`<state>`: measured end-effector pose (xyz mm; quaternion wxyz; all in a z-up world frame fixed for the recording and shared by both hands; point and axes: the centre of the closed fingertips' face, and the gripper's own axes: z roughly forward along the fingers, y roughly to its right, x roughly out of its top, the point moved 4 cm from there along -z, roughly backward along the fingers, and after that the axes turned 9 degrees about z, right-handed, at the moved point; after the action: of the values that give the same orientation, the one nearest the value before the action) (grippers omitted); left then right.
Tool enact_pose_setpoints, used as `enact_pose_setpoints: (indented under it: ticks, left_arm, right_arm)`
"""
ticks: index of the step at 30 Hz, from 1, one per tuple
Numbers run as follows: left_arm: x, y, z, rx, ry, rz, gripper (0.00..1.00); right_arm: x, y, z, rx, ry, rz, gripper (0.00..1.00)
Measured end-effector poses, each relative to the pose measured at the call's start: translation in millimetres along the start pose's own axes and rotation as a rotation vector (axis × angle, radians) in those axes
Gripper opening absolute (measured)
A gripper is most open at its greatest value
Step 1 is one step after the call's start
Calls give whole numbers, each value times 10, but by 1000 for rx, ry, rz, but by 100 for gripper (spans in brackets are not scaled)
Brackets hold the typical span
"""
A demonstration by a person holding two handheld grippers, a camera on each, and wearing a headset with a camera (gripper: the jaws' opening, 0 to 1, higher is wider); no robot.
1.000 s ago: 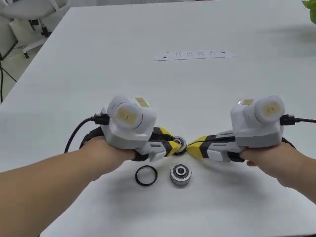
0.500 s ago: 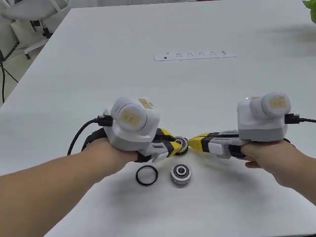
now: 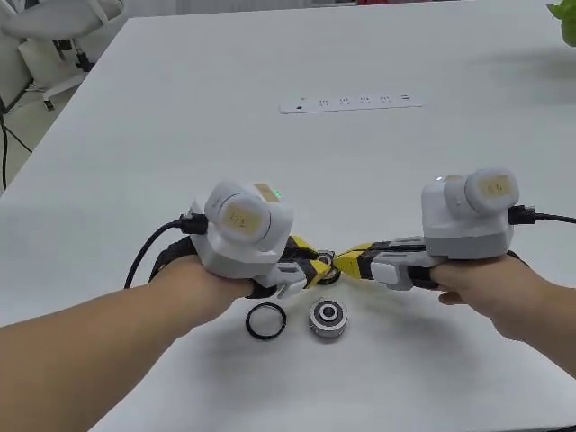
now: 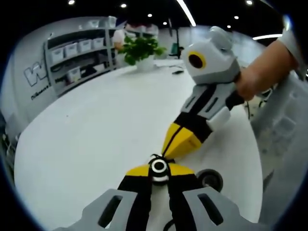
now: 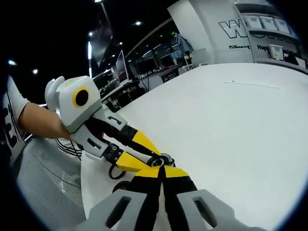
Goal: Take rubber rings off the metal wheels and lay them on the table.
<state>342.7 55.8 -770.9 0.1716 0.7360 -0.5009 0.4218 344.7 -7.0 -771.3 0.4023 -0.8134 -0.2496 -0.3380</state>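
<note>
Right gripper has nudged back in toward the left gripper since half a second ago; the left one's clamped on a small silver metal wheel; right's jaws look pressed together at its rim, can't tell if they've caught any rubber; a loose black rubber ring and a bare silver metal wheel lie side by side on the white table, so I'd guess one's done and this one's left.

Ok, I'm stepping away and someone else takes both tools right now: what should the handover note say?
Left tool: shut on a metal wheel, just above the table.
Right tool: shut, tips at that wheel; grip on its ring unclear.
Table: one loose rubber ring beside one bare wheel.
Done: one ring off. To do: strip the held wheel, lay its ring down.
</note>
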Motion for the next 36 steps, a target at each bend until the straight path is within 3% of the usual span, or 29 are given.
enact_pose_setpoints:
  ticks: [7, 10, 18, 22, 27, 32, 36]
  left_arm:
    - [5, 10, 4, -6, 2, 4, 12]
    - [4, 15, 5, -7, 3, 5, 12]
    - [4, 20, 1, -6, 14, 6, 13]
    - [4, 28, -5, -5, 21, 50, 14]
    - [3, 0, -58, -21, 25, 41, 20]
    - [-5, 51, -131, -42, 27, 57, 27]
    - [23, 67, -235, -48, 52, 53, 31]
  right_arm:
    - [-4, -25, 8, 24, 3, 19, 0]
    - [47, -116, 23, 68, 24, 20, 0]
    - [26, -63, 26, 50, 26, 48, 0]
    - [17, -39, 9, 39, 21, 59, 0]
    - [21, -48, -16, 37, 23, 65, 0]
    - [53, -77, -21, 41, 31, 63, 0]
    - [71, -90, -29, 45, 35, 68, 0]
